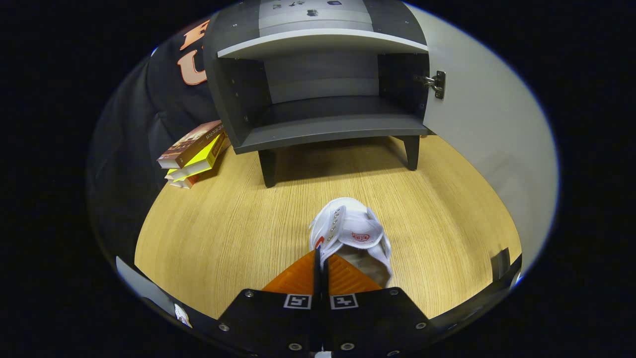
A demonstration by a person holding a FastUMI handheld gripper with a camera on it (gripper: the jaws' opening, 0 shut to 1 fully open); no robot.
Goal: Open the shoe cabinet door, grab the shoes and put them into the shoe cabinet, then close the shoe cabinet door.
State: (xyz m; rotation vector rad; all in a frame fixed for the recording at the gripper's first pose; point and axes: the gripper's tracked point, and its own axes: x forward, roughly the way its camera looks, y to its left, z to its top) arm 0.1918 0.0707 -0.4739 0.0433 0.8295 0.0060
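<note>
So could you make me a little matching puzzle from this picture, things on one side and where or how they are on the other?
Things:
1. cabinet door
2. shoe
3. books
4. tongs

States:
A. stacked beside the cabinet's leg
B. swung open on its hinge
C. closed on the shoe's edge
D. white, on the wooden floor before the cabinet

Pairs: 1-B, 2-D, 3-A, 4-C

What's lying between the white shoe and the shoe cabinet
Nothing: in the gripper view, only bare wooden floor runs from the white shoe, pinched in the closed gripper, to the open shoe cabinet.
</note>
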